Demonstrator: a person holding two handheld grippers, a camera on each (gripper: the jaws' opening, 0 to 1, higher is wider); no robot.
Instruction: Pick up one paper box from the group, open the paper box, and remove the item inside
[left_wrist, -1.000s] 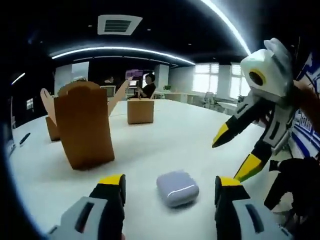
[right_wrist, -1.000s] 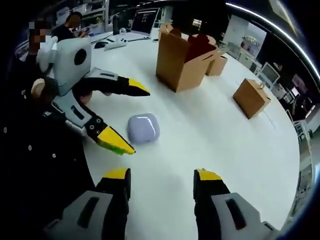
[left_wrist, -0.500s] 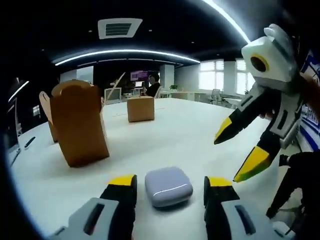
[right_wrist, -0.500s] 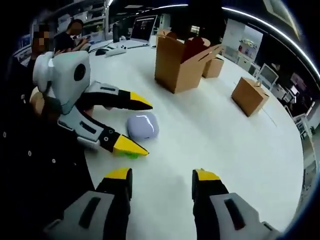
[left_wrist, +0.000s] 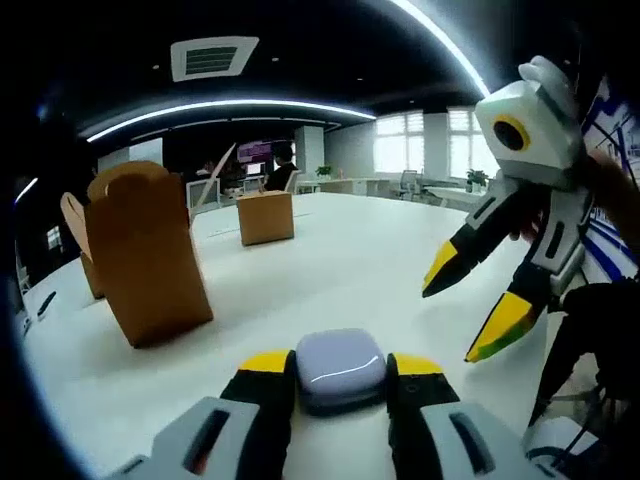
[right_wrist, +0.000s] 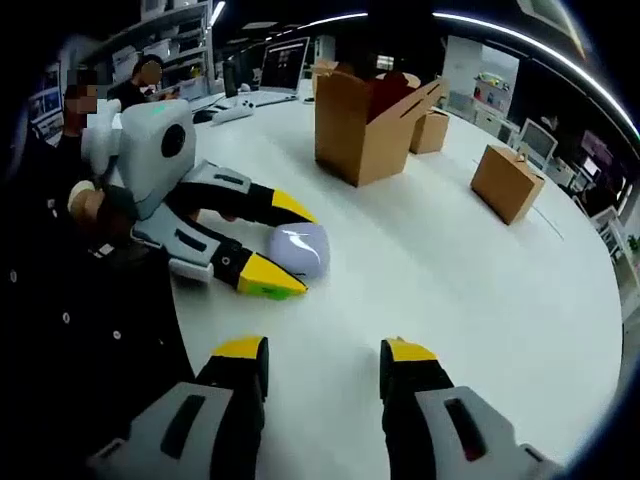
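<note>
1. Now the left gripper (left_wrist: 342, 368) has its yellow-tipped jaws set either side of the pale lilac case (left_wrist: 341, 368), which lies on the white table (left_wrist: 350, 260); they look to be touching its flanks, or very nearly so.
2. From the right gripper view the same left gripper (right_wrist: 290, 245) brackets the case (right_wrist: 299, 250) with its tips at the case's sides, so I judge the squeeze is just taking hold (whether it is firm I cannot tell).
3. The right gripper (right_wrist: 322, 360) hangs over bare table with its jaws apart and nothing between them; in the left gripper view it (left_wrist: 470, 305) hovers off to the side, well above the surface.
4. The opened paper box (right_wrist: 366, 125), flaps up, stands well behind the case; two closed boxes (right_wrist: 508, 182) sit further back.
5. The case seems to be the item taken from the box, so the task reads as almost done.
6. To do this step well: close evenly on the widest part of the case, since its rounded, smooth shell could squirt forward out of the tips.
7. Keep the jaws level with the table, and low enough to catch the sides rather than the curved top.
8. Lift straight up and slowly; keep the right gripper clear of the path.
</note>
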